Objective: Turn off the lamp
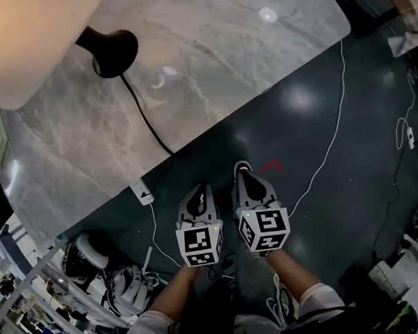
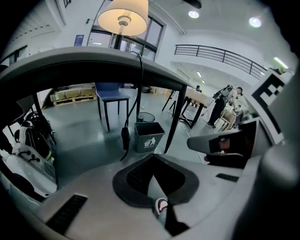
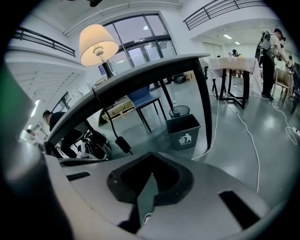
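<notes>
1x lamp (image 1: 25, 47): cream shade, black stem, round black base (image 1: 111, 53). It sits on the grey-veined marble surface (image 1: 218, 65), near the left end in the head view and well apart from both grippers. It stands upright with its long axis vertical, base down on the surface and shade on top. The shade (image 2: 123, 21) glows in both gripper views, so the lamp is lit.

1x black cord (image 1: 146, 120) runs from the base across the surface and drops over the near edge. 1x black block (image 2: 125, 137) hangs on the cord below that edge.

2x grippers, left gripper (image 1: 200, 191) and right gripper (image 1: 242, 170), are side by side over the dark floor (image 1: 314, 193), just off the near edge. Both are angled down and forward.
- Left fingers (image 2: 135, 180): pressed together, nothing pinched.
- Right fingers (image 3: 125, 177): pressed together, nothing pinched.

1x grey waste bin (image 3: 183, 131) with a white recycling figure stands on the floor under the surface. 1x thin white cable (image 1: 334, 126) trails across the floor at right.
</notes>
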`<state>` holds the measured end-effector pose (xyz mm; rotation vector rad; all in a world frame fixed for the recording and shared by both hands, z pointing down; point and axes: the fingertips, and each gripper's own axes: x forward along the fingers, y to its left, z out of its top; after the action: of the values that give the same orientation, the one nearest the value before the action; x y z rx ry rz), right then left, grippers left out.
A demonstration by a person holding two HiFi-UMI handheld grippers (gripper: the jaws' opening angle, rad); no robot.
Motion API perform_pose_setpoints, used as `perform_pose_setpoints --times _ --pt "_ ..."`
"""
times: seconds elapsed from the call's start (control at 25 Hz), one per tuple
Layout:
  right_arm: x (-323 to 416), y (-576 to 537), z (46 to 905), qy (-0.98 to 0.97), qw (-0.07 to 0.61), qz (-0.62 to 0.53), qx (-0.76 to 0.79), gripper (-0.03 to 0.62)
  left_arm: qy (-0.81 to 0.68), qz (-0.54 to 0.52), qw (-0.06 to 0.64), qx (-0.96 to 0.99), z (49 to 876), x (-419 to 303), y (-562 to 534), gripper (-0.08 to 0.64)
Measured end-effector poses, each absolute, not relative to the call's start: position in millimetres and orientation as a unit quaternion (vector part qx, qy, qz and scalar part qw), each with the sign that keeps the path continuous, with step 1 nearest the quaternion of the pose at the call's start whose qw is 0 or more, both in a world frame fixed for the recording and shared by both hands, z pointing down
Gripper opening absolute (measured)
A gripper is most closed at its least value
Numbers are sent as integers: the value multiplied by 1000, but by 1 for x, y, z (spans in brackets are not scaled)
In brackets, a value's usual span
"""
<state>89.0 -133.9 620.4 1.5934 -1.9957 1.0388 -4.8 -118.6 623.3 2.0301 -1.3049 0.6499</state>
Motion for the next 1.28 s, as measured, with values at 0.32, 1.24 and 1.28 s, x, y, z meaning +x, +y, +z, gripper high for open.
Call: perform_pose_setpoints --times 0.32,1.24,1.28 --pt "93 -133 682 -705 188 375 572 -1 -513 255 309 759 678 -13 -125 6" --pt "73 -129 692 -711 186 394 552 -2 -553 240 270 751 680 -34 -149 8" --pt "73 -129 692 -710 187 394 553 0 -552 240 270 751 680 -33 -149 9"
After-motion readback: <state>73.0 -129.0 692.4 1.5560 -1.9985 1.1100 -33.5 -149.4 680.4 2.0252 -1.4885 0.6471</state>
